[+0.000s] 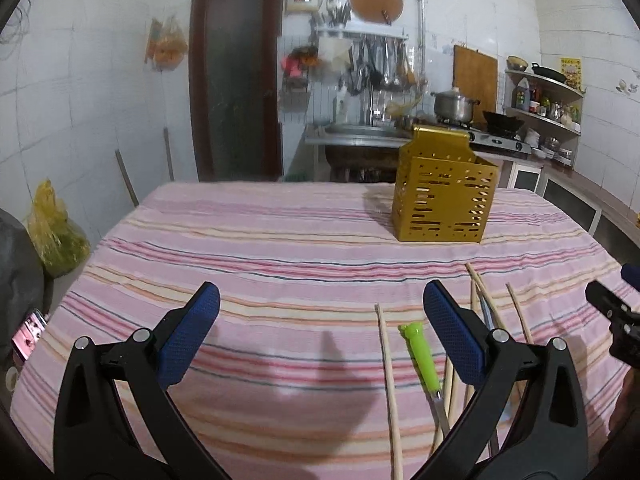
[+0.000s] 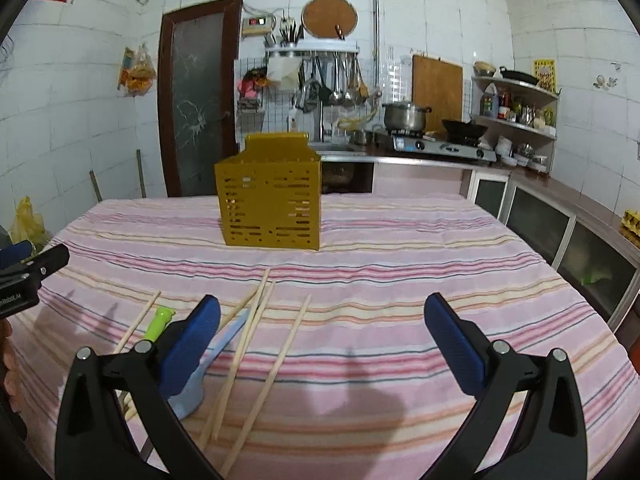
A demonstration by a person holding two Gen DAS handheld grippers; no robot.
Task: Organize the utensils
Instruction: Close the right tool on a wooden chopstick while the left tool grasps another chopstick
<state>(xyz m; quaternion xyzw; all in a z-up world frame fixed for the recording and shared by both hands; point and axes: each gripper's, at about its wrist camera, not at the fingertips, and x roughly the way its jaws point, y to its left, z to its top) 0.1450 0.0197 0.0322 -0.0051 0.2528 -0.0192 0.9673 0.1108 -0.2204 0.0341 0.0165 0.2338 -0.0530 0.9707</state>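
Right wrist view shows a big counter (image 2: 400,264) with a pink striped cloth over it. Behind it are a dark door (image 2: 198,96), a silver pot (image 2: 404,116) on a stove and a black wok (image 2: 464,129). A gold holder box (image 2: 270,200) with little slots stands upright on the far part of the cloth, with bare cloth all round it. Nearer, pale wooden chopsticks (image 2: 256,344) lie loose and crossed over each other. A light blue spoon (image 2: 208,368) lies among them, partly hidden behind one blue pad, so its shape is hard to be sure of. A small knife with a green handle (image 2: 159,322) lies just beside one chopstick. The right gripper (image 2: 322,316) has its jaws wide apart and holds nothing; only bare cloth lies between them. The left gripper (image 1: 320,304) also has its jaws wide and holds nothing, with the green handle and chopsticks lying near its right pad.
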